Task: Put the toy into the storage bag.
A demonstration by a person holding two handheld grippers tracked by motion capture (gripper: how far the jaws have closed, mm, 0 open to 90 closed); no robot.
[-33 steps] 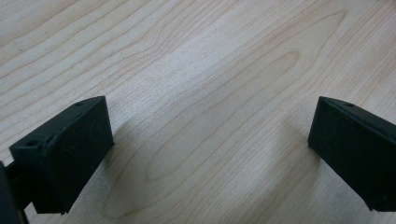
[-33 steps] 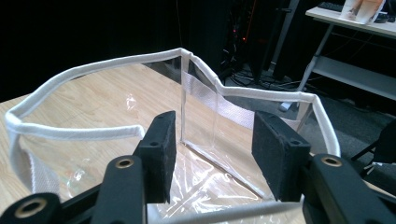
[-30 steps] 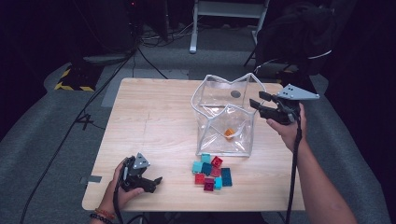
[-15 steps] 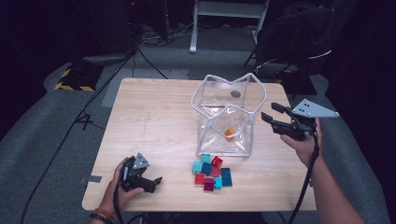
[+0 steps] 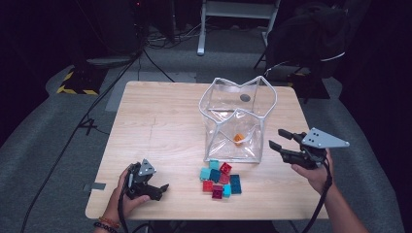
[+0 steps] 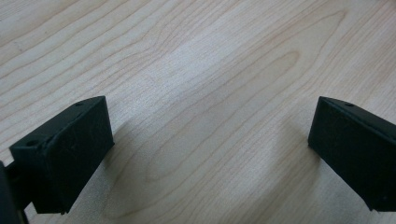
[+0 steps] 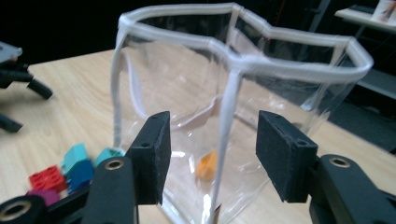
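Table: a light wooden table (image 5: pixel 160 126) carries everything in the high view.

Bag: a clear plastic bag (image 5: pixel 236 121) with a white rim stands open-topped on the far right half of the table; its rim is buckled inward at the near side.

Orange block: one small orange block (image 5: pixel 238 138) lies inside the bag on its floor (the right gripper view shows it too, through the clear wall (image 7: pixel 206 164)).

Loose blocks: a cluster of red, teal, blue and magenta blocks (image 5: pixel 219 178) sits on the table just in front of the bag, outside it.

Right gripper: the right gripper (image 5: pixel 281 139) is held above the table's right edge, just beside the bag, its jaws apart and empty, pointing toward the bag.

Left gripper: the left gripper (image 5: pixel 164 188) rests low at the near left corner, well apart from the blocks; its jaws are spread wide over bare wood, holding nothing.
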